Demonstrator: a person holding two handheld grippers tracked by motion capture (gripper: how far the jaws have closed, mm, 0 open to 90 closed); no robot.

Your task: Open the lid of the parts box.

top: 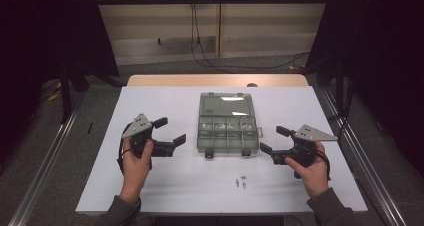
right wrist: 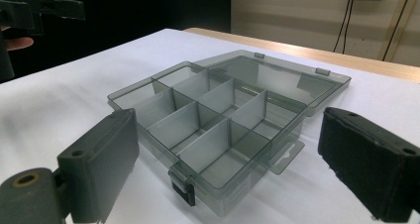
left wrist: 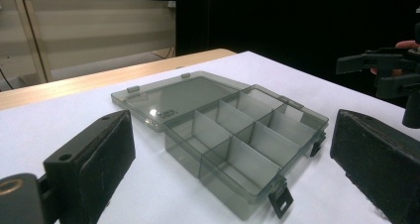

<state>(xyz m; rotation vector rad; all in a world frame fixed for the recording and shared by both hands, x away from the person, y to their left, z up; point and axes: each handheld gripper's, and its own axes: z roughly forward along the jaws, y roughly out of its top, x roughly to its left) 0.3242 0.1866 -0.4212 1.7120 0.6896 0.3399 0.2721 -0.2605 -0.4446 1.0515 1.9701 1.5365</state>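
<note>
High view puts the compartment box (top: 228, 130) at the middle of the white table (top: 150, 106), lid (top: 225, 104) thrown flat open toward the far side, two latches hanging off its near edge, and a few small screws (top: 241, 181) lying loose on the table just near of it. My left claw (top: 169, 130) hovers to the left of the box and my right claw (top: 272, 139) to its right, each near it but apart from it; both are released, jaws spread wide with nothing between them, as the left gripper view and the right gripper view confirm across the box (left wrist: 233, 135) (right wrist: 218, 120). I judge the box to be light, thin smoked plastic: stiff enough to hold its shape, but smooth and slippery, likely to skate on the table if I push it from one side alone. The thin dividers and the hinge look like the fragile parts, so I would not squeeze there. The best hold seems to be the outer side walls of the tray, or the near wall between the latches (right wrist: 182, 188). The lid I would tip from its far edge, gently, while the other claw steadies the tray.
</note>
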